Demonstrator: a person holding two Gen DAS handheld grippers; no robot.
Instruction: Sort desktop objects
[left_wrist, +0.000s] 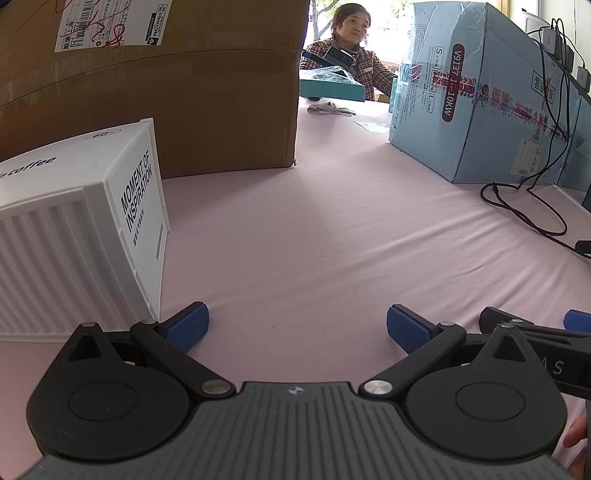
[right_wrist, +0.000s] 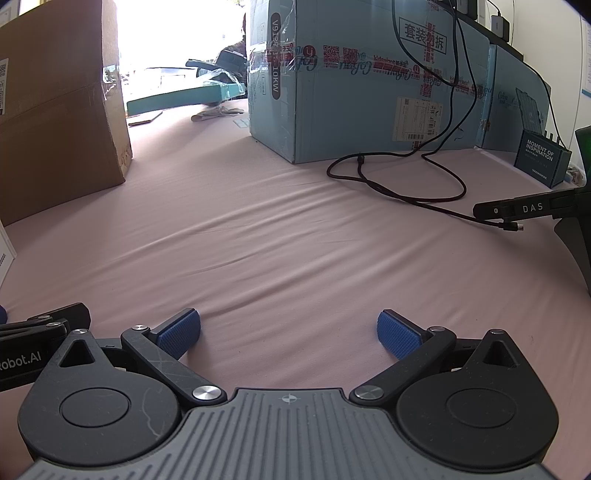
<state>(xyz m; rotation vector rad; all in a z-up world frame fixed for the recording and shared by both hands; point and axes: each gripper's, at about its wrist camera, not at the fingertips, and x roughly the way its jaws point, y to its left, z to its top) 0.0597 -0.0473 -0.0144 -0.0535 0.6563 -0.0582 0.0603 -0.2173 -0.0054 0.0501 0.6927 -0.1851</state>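
Observation:
My left gripper is open low over the pink tablecloth, nothing between its blue pads. A white ribbed storage box printed "MOMENT OF INSPIRATION" stands just left of its left finger. My right gripper is also open and empty over the cloth. Part of the right gripper shows at the right edge of the left wrist view; the left gripper's side shows at the left edge of the right wrist view. A dark teal box with the same print sits far right.
A big brown carton stands at the back left, a light blue carton at the back right. Black cables loop on the cloth before it. A black "DAS" device lies at right. A person sits behind a teal tray.

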